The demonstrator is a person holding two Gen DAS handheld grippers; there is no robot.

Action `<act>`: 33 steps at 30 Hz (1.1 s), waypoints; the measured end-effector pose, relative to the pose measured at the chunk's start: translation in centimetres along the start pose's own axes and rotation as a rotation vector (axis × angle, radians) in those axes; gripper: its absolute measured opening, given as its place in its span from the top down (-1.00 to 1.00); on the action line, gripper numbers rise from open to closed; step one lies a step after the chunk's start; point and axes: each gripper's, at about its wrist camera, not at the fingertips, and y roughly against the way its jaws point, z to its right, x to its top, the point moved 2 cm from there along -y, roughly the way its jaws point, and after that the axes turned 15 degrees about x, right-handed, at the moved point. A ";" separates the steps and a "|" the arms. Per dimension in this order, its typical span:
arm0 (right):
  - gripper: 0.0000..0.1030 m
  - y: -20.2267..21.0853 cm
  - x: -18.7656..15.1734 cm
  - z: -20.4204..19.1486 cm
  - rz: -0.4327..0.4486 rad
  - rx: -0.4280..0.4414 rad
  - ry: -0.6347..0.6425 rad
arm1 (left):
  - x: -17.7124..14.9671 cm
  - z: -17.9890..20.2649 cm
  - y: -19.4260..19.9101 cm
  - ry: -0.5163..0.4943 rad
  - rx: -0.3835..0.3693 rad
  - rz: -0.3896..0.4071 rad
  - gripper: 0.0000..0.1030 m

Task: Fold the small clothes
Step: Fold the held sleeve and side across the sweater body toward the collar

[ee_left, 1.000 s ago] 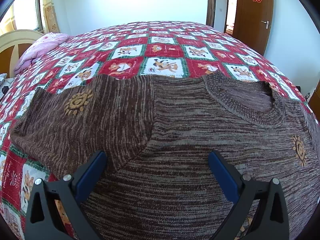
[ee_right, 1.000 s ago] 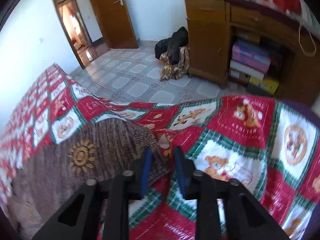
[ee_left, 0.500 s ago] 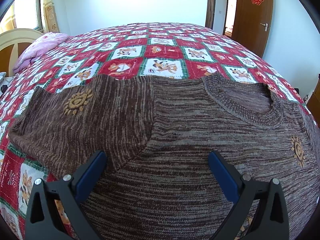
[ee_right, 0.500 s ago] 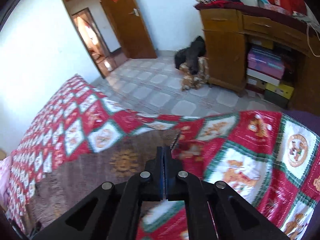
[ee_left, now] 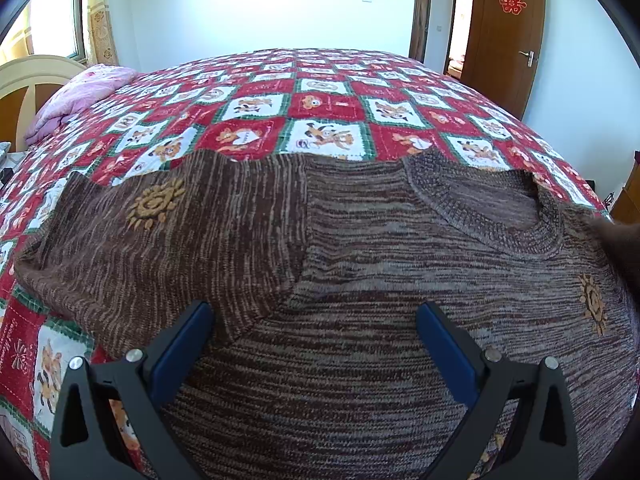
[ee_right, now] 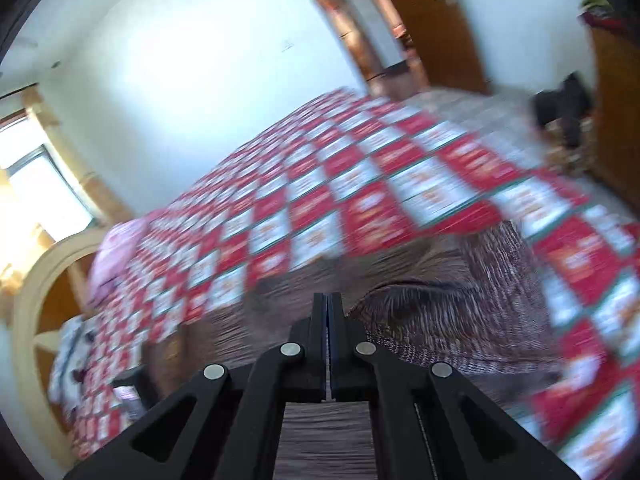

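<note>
Knit sweater (ee_left: 360, 280), ribbed round collar (ee_left: 504, 232)

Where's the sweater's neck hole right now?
In the left wrist view the neck hole sits right of centre at the sweater's far edge, against the checkered quilt, beyond the right finger of the open left gripper.

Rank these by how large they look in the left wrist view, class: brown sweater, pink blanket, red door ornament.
1. Brown sweater, though its nearness to the camera inflates it.
2. Pink blanket, far off at the bed's head.
3. Red door ornament, smallest.
</note>
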 end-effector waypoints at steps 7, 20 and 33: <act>0.99 -9.5 -7.0 -3.0 -0.149 0.135 -0.061 | -0.1 -0.1 0.0 0.004 -0.005 0.005 -1.00; 0.93 -7.0 -4.2 0.0 -0.114 0.040 0.035 | 0.0 0.0 0.1 0.003 -0.003 0.008 -1.00; 0.83 -15.8 -4.5 0.8 -0.234 -0.244 0.223 | 0.0 0.0 0.1 0.003 -0.004 0.013 -1.00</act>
